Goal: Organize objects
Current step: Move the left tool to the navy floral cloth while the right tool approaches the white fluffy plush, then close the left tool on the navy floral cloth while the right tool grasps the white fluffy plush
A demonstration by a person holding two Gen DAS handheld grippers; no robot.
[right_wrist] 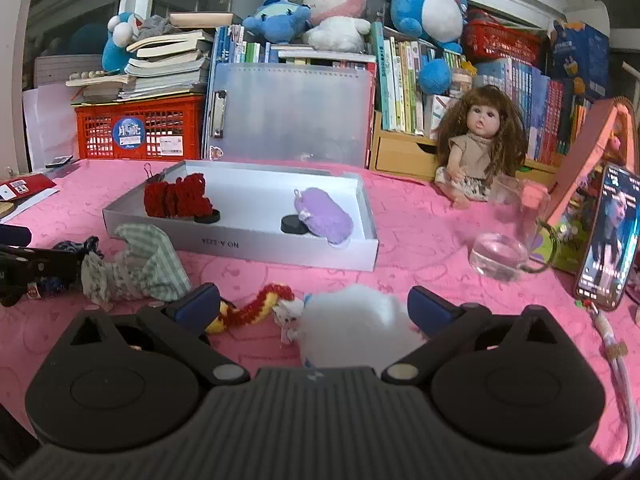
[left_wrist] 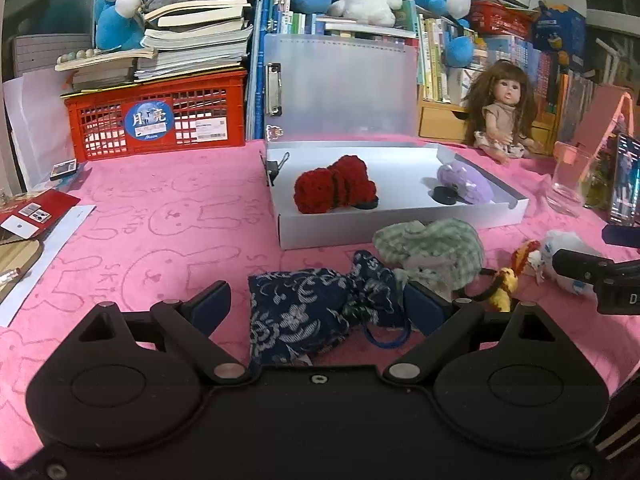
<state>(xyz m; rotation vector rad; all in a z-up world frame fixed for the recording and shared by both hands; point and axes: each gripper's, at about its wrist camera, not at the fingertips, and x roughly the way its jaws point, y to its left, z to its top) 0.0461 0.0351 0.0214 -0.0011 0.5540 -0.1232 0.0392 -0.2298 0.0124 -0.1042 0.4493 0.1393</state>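
Note:
A dark blue flowered pouch lies on the pink cloth between the fingers of my left gripper, which is open; the pads do not press it. A white fluffy toy lies between the fingers of my right gripper, open as well. A green checked pouch and a red and yellow knitted toy lie close by. Behind them the white box holds a red knitted piece, a purple knitted piece and black discs.
A doll sits at the back right beside a glass cup and a propped phone. A red crate with stacked books stands at the back left. Cards and papers lie on the left edge.

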